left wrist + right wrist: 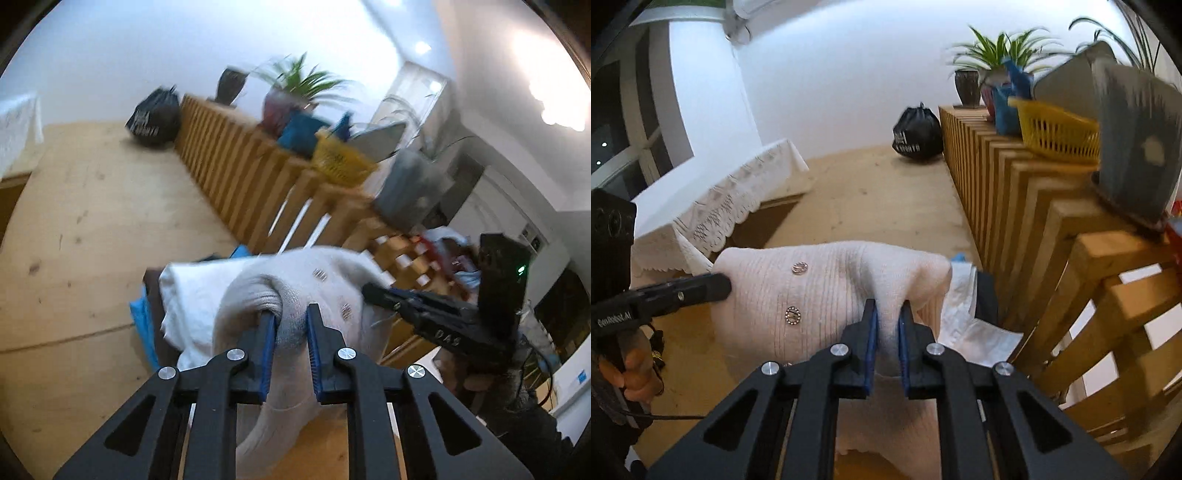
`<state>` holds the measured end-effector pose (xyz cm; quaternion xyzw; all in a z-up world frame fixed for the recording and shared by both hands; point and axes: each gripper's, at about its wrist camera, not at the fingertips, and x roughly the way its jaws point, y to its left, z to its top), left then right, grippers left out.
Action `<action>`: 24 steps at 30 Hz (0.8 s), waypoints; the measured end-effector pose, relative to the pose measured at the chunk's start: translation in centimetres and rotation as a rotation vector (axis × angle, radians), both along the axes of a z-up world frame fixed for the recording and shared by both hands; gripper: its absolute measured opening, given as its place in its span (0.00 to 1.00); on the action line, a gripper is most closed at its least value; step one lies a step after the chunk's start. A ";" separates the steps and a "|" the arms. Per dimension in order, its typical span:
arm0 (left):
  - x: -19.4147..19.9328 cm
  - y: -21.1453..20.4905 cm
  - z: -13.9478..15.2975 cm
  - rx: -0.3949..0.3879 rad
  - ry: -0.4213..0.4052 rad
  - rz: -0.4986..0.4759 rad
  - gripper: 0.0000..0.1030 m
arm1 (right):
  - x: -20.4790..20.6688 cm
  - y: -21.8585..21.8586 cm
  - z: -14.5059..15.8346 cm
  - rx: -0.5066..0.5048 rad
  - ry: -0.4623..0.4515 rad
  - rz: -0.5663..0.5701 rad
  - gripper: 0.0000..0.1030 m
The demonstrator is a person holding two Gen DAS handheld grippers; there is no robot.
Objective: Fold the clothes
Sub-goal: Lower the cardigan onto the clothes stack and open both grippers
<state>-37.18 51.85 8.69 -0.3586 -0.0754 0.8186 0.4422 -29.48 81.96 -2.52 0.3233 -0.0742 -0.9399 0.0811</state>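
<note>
A white ribbed knit cardigan with sparkly buttons hangs lifted off the wooden floor between both grippers. My left gripper is shut on a bunched fold of the cardigan at one top corner. My right gripper is shut on the knit at the other top corner. Each gripper shows in the other's view: the right gripper reaching into the fabric from the right, the left gripper from the left, a hand holding each.
Under the cardigan lies a pile of clothes with a white garment, blue and dark pieces. A slatted wooden divider runs along the right, carrying a yellow basket and potted plants. A black bag stands far back; a lace-covered table left.
</note>
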 end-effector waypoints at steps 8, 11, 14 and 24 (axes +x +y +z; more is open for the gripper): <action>-7.5 3.3 -1.9 -0.031 -0.036 0.078 0.14 | -8.6 0.7 -2.0 0.027 -0.055 -0.059 0.10; -10.4 5.4 -6.8 -0.146 -0.089 0.132 0.14 | -12.2 0.5 -6.8 0.066 -0.200 -0.082 0.10; -11.6 6.3 -9.3 -0.179 -0.127 0.158 0.17 | -12.8 0.1 -8.5 0.080 -0.257 -0.087 0.18; -7.9 0.7 -4.7 -0.215 -0.096 0.138 0.39 | -2.4 -0.4 -2.0 0.145 -0.167 -0.093 0.45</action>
